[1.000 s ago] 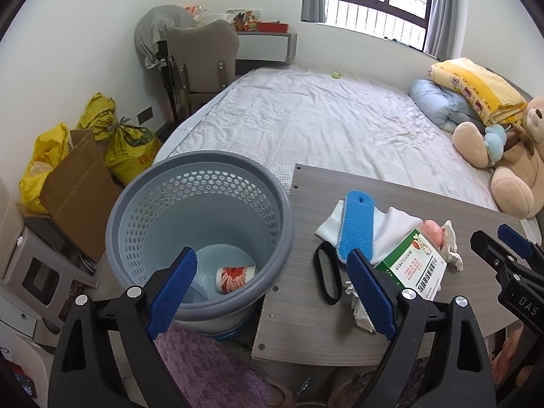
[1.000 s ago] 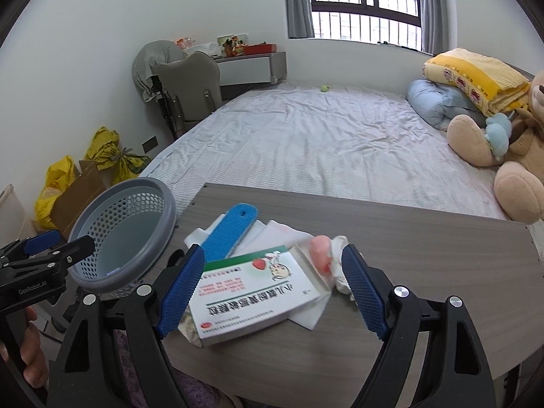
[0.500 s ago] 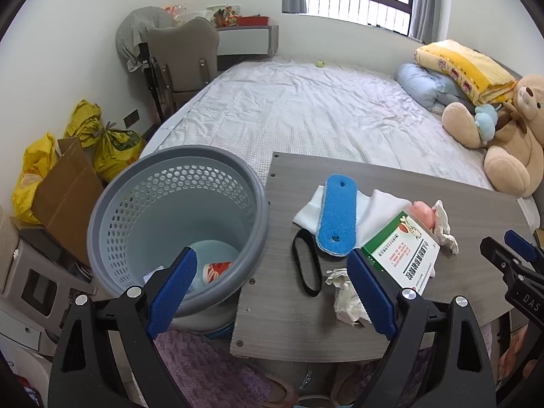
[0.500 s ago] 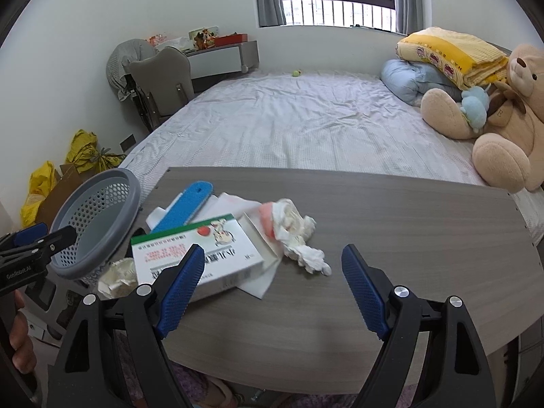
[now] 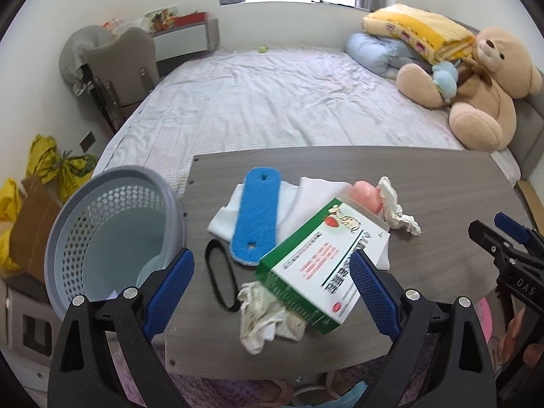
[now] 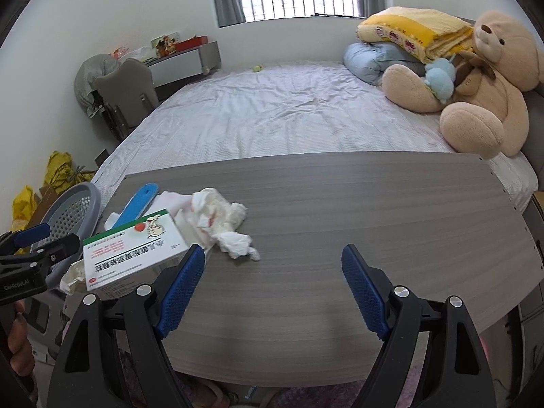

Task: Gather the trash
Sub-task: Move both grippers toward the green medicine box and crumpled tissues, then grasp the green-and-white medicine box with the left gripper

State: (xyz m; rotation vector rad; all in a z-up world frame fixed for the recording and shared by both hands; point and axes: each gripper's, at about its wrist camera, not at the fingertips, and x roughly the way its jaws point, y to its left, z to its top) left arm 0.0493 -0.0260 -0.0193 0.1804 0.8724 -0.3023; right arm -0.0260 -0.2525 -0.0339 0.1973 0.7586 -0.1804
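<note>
A green-and-white medicine box [image 5: 323,258] lies on the grey wood table [image 5: 442,183], over a crumpled tissue [image 5: 265,316]. Beside it lie a blue foam pad [image 5: 255,217], white cloth [image 5: 306,193], a black band [image 5: 221,278], a pink item [image 5: 365,195] and a white tissue wad [image 5: 397,207]. My left gripper [image 5: 272,292] is open, hovering over the box and tissue. My right gripper [image 6: 272,289] is open and empty over bare table, right of the box [image 6: 136,248] and the tissue wad [image 6: 224,221]. The grey perforated bin [image 5: 108,238] stands left of the table.
A bed [image 5: 289,102] lies behind the table, with a teddy bear [image 5: 476,85] and folded bedding [image 5: 414,30]. A chair [image 5: 122,64], yellow bags [image 5: 57,166] and a cardboard box [image 5: 30,221] stand along the left wall.
My left gripper has swung right from above the bin to above the box and tissue. My right gripper has moved right, off the box and over bare table.
</note>
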